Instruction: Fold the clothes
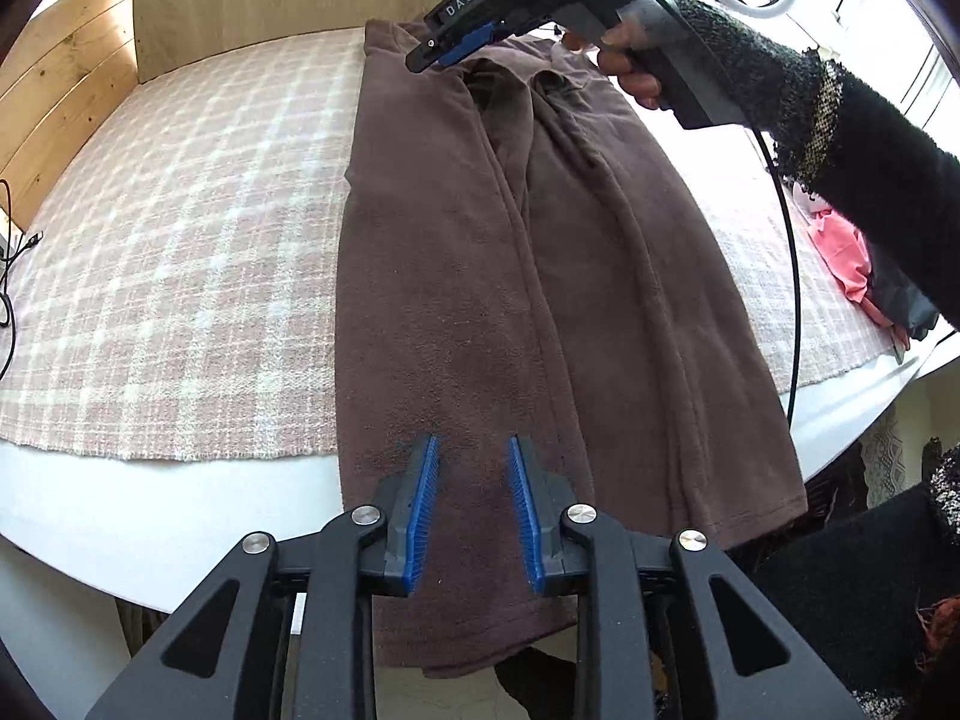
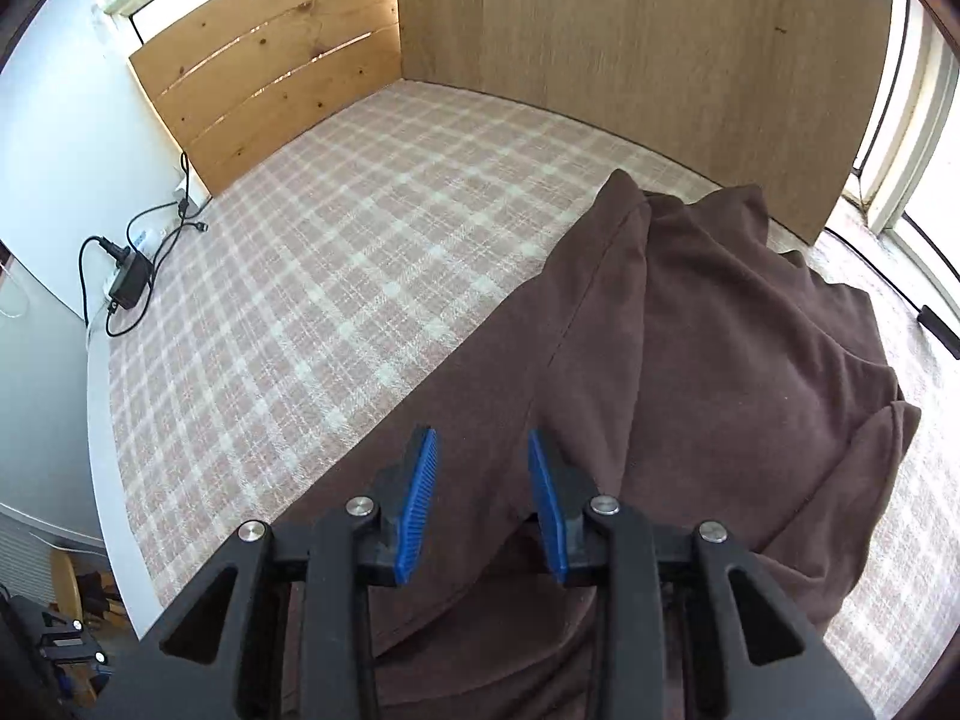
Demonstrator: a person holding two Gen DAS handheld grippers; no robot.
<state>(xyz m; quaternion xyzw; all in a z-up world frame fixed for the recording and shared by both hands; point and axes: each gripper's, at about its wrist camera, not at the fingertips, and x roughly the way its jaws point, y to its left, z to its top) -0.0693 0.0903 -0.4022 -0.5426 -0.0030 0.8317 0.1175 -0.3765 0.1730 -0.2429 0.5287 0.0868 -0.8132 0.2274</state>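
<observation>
We see a brown garment (image 1: pixel 540 276) stretched lengthwise across the plaid cloth (image 1: pixel 180 240) on the white worktop (image 1: pixel 120 516), its near end hanging over the edge. Our left gripper (image 1: pixel 474 450) hovers above that near end, its fingers (image 1: pixel 423 480) narrowly parted with nothing between them. Our right gripper (image 2: pixel 483 444) hangs over the far end, fingers likewise slightly apart and empty above the bunched fabric.

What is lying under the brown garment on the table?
Under the brown garment lies a pink-and-white checked cloth, visible on both sides of it. Below that, a white table edge shows. The garment's near end hangs over this edge. Whatever lies directly beneath the fabric is covered.
</observation>
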